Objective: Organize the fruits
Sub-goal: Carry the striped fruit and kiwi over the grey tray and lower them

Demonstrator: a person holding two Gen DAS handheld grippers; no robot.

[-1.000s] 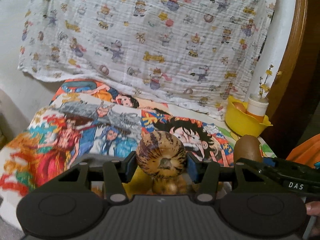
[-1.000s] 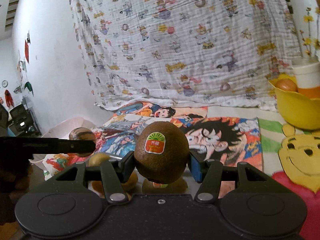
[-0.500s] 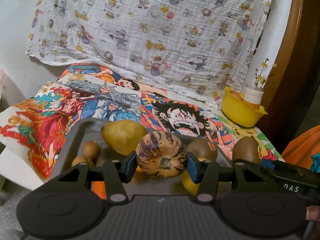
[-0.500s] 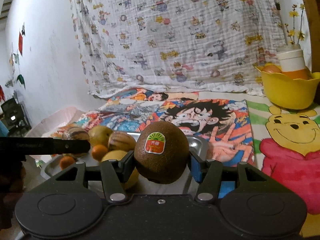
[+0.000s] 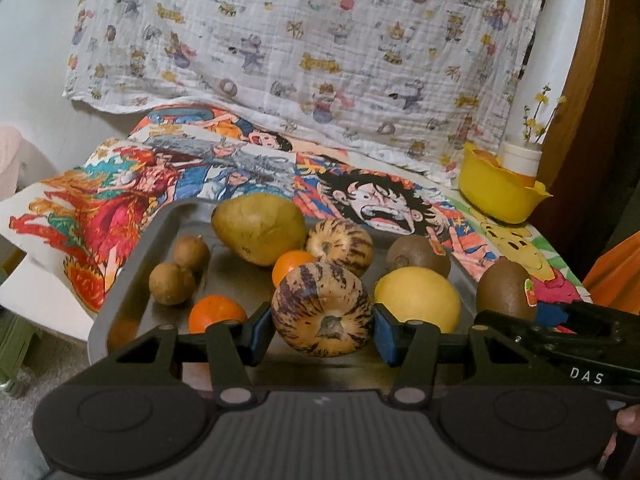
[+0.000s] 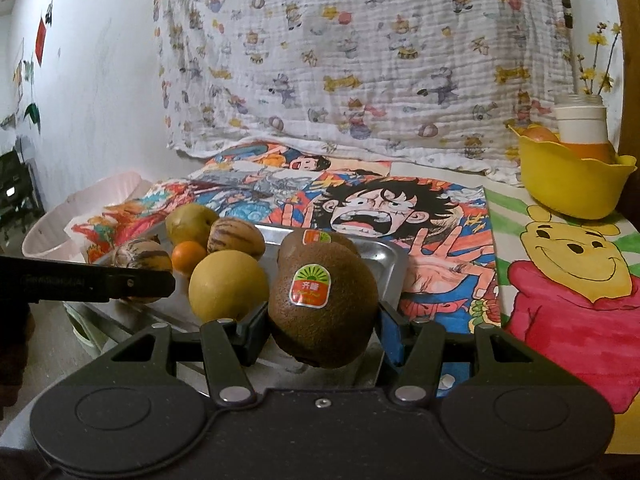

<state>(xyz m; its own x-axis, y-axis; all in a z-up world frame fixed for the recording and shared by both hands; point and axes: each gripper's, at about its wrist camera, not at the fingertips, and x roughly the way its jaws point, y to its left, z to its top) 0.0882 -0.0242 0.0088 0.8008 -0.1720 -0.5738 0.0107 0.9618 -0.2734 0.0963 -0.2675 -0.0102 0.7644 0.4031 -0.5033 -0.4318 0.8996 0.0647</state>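
Observation:
My left gripper [image 5: 322, 330] is shut on a striped pepino melon [image 5: 322, 314], held above the near edge of a grey metal tray [image 5: 136, 256]. The tray holds a pear [image 5: 258, 228], a second pepino [image 5: 340, 246], two oranges [image 5: 216, 314], a lemon [image 5: 418, 304], a kiwi [image 5: 418, 256] and two small brown fruits [image 5: 172, 282]. My right gripper [image 6: 322, 332] is shut on a kiwi with a sticker [image 6: 324, 312], over the tray's right end [image 6: 384, 256]. That gripper and kiwi [image 5: 504, 294] also show at the right of the left wrist view.
A yellow bowl [image 5: 496, 194] with fruit and a white cup [image 6: 582, 126] stands at the back right of the table. Cartoon cloths [image 6: 400, 208] cover the table; a patterned sheet [image 5: 320, 48] hangs behind. A pink basin [image 6: 76, 216] sits left of the table.
Both grippers have pulled back and tilted down with their fruits still held. The tray and its fruits have come into fuller view beneath them.

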